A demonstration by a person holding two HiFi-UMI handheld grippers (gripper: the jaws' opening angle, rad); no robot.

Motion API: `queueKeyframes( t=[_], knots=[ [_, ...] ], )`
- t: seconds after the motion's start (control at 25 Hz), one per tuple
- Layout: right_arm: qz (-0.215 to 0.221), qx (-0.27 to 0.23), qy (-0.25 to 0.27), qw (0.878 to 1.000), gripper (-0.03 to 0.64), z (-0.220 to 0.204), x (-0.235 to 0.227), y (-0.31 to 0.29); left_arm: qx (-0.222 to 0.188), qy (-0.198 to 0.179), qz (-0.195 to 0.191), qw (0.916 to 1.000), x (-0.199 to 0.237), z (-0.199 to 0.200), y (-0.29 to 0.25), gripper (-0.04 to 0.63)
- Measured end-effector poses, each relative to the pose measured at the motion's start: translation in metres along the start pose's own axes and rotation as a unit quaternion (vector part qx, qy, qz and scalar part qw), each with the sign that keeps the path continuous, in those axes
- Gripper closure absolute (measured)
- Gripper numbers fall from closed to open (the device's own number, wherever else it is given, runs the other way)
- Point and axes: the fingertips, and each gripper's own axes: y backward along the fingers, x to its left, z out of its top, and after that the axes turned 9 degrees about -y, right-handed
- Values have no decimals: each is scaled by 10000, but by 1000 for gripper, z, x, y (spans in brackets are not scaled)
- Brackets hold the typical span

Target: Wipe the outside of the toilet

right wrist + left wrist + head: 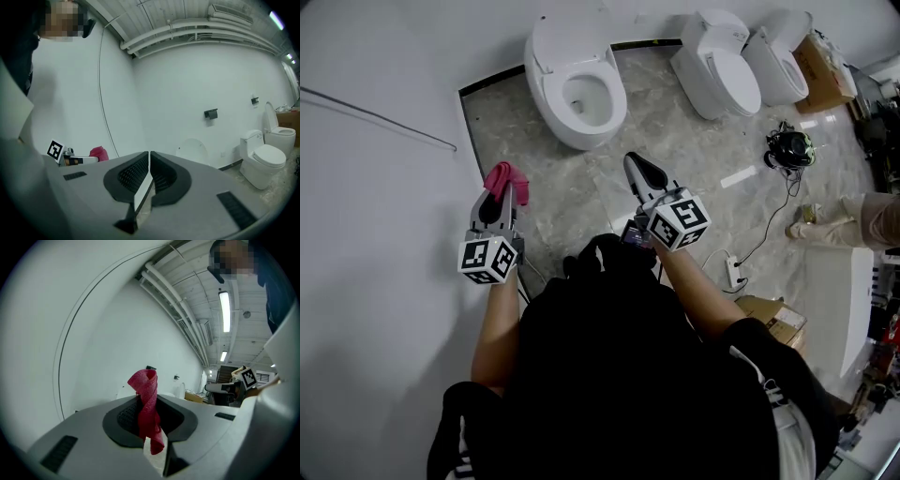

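Observation:
A white toilet (575,84) with its lid raised stands against the wall ahead of me, its bowl open. My left gripper (500,192) is held up well short of it, to its left, shut on a crumpled pink-red cloth (506,178). In the left gripper view the cloth (148,408) stands twisted upright between the jaws. My right gripper (639,169) hovers just below the toilet's front rim, shut with nothing in it. The right gripper view shows the raised toilet lid (193,150) past the closed jaws.
Two more white toilets (717,64) (781,54) stand along the wall at the right, next to a cardboard box (821,73). A dark helmet-like object (790,148), a cable and a power strip (733,272) lie on the tiled floor. Another person's leg (853,223) shows at far right.

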Motion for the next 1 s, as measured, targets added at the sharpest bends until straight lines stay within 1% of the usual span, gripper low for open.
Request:
queueKeyframes(
  t=[0.16, 0.36, 0.56, 0.76, 1.0],
  knots=[
    [121, 108, -30, 9999, 580, -2, -6, -28, 44, 37, -25, 10000, 16, -5, -19, 518],
    [309, 224, -111, 9992, 580, -4, -22, -80, 104, 160, 177, 9997, 53, -8, -55, 518],
    [431, 254, -108, 9987, 580, 8, -44, -151, 277, 35, 247, 9993, 89, 6, -107, 518],
    [641, 309, -40, 9975, 580, 32, -68, -227, 490, -136, 308, 9982, 126, 18, -172, 518],
    [658, 564, 1, 9962, 580, 34, -101, -295, 735, -202, 437, 9961, 160, 9, -239, 518]
  ],
)
